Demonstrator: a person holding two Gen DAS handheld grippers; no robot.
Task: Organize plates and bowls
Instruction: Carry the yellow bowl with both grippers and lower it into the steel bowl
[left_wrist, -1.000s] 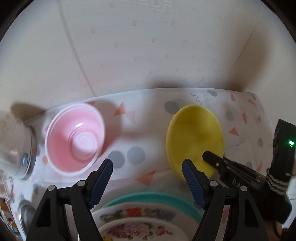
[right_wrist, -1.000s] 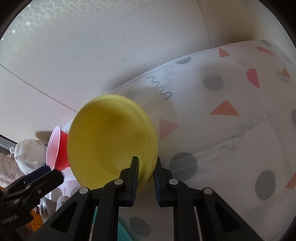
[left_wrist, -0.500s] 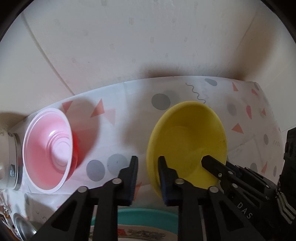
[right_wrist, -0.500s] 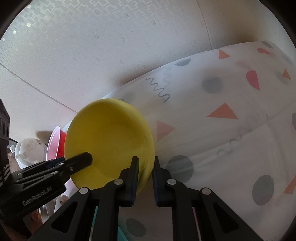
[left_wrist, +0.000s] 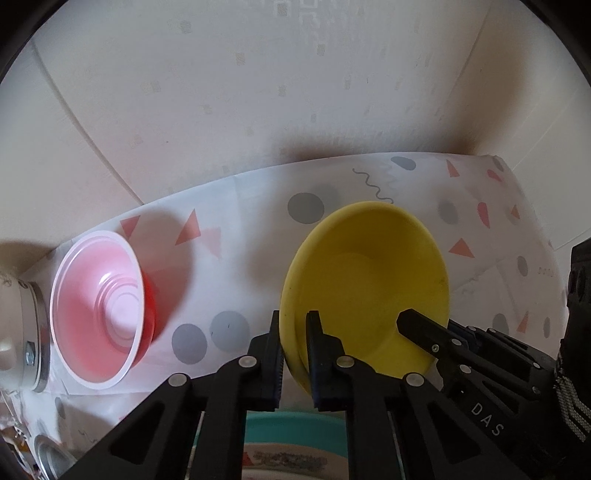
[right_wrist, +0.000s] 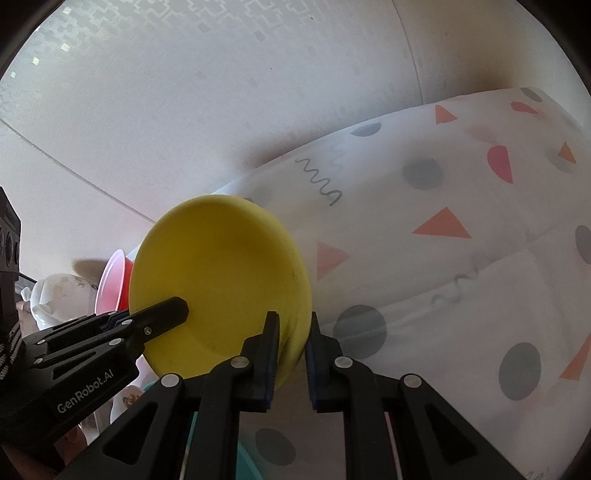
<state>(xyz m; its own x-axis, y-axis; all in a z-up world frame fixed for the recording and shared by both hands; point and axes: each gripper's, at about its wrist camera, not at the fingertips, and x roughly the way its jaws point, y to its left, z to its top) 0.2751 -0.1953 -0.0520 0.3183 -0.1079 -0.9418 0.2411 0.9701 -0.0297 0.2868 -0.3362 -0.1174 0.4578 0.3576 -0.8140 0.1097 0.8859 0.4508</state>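
Note:
A yellow bowl (left_wrist: 369, 288) is tilted with its hollow toward the cameras, over a white tablecloth with dots and triangles (left_wrist: 240, 221). My left gripper (left_wrist: 295, 321) is closing on the bowl's left rim, with a pad on each side of the rim. My right gripper (right_wrist: 291, 321) is shut on the opposite rim of the yellow bowl (right_wrist: 221, 266). One of the right gripper's fingers (left_wrist: 424, 332) lies inside the bowl in the left wrist view. In the right wrist view one of the left gripper's fingers (right_wrist: 166, 310) does the same. A red bowl (left_wrist: 99, 314) with a pale inside sits to the left.
A teal plate (left_wrist: 291, 424) with a floral plate (left_wrist: 288, 458) on it lies just below my left gripper. A white vessel with a metal rim (left_wrist: 22, 325) stands at the far left. A pale wall (left_wrist: 258, 92) closes off the back of the table.
My left gripper moved right from the gap between the two bowls to the yellow bowl's left rim and went from wide open to shut on it. The right gripper kept its grip.

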